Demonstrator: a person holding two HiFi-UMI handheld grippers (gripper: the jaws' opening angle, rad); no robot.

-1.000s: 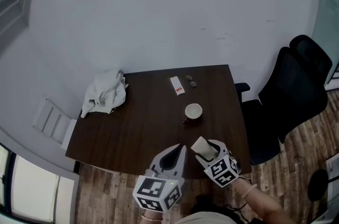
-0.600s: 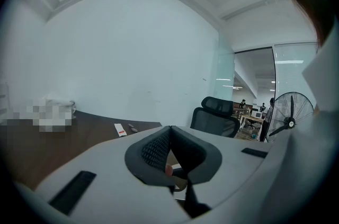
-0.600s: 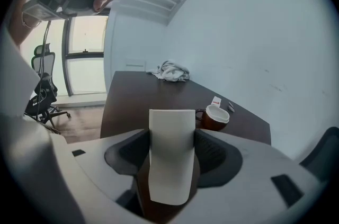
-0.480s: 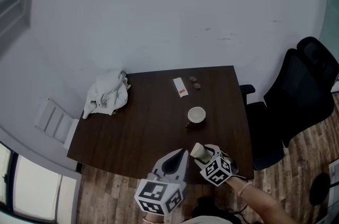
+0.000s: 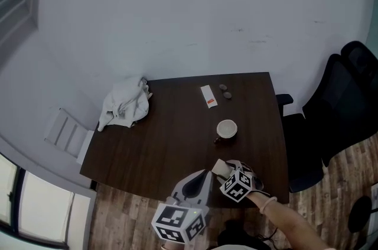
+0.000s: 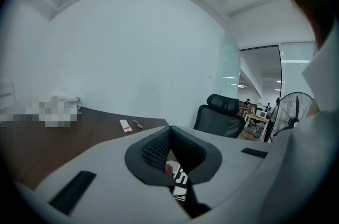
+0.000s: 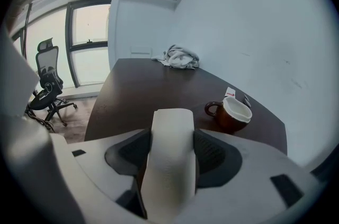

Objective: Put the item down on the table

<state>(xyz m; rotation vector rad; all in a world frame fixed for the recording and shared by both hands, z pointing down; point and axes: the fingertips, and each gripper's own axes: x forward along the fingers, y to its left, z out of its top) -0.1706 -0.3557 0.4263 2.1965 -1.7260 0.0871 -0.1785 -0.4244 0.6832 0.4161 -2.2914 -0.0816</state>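
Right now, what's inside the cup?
The cup shows a pale interior from above; full or empty cannot be told. In the right gripper view its wall hides the bottom.

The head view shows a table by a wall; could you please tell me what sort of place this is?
Probably an office: a dark wooden table with a black swivel chair beside it, and, in the left gripper view, more desks and a standing fan farther off.
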